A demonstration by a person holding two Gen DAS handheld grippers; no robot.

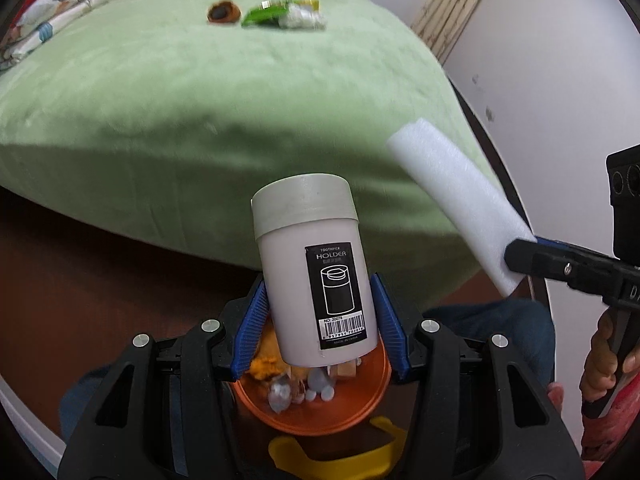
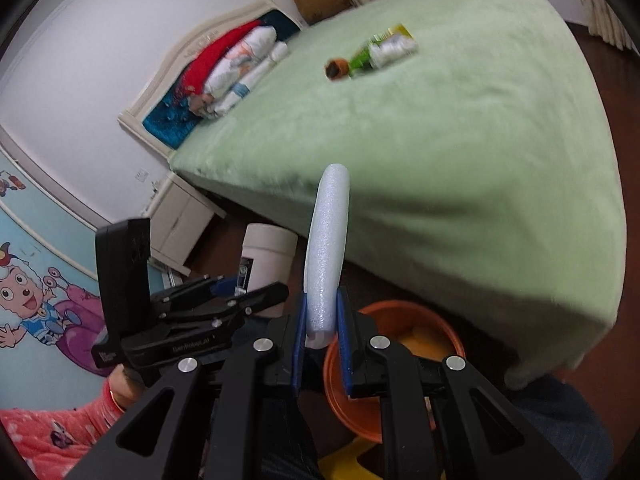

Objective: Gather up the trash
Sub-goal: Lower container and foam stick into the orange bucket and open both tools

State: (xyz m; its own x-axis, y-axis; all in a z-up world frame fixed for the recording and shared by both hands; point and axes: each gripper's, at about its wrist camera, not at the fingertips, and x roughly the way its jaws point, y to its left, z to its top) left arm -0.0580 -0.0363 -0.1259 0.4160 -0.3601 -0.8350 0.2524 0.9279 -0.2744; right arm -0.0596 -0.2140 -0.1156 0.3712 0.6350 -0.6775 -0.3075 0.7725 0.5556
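The green bed [image 1: 168, 92] carries a wrapper [image 1: 284, 14] far beyond the orange bin [image 1: 372, 400]. Directly above the bin, the left claw [image 1: 320, 320] clamps the toothpick holder [image 1: 316, 268]; beside it, the right claw [image 2: 322, 336] pinches a foam strip [image 2: 326, 248] pointing bedward.

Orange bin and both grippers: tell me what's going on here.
A person is collecting trash off a bed. The left gripper is shut on a white plastic toothpick holder jar with a grey lid, held just above the round orange bin, which already holds scraps. The right gripper clamps a white foam strip near the bin. A green wrapper and a small brown piece lie on the green bedspread.
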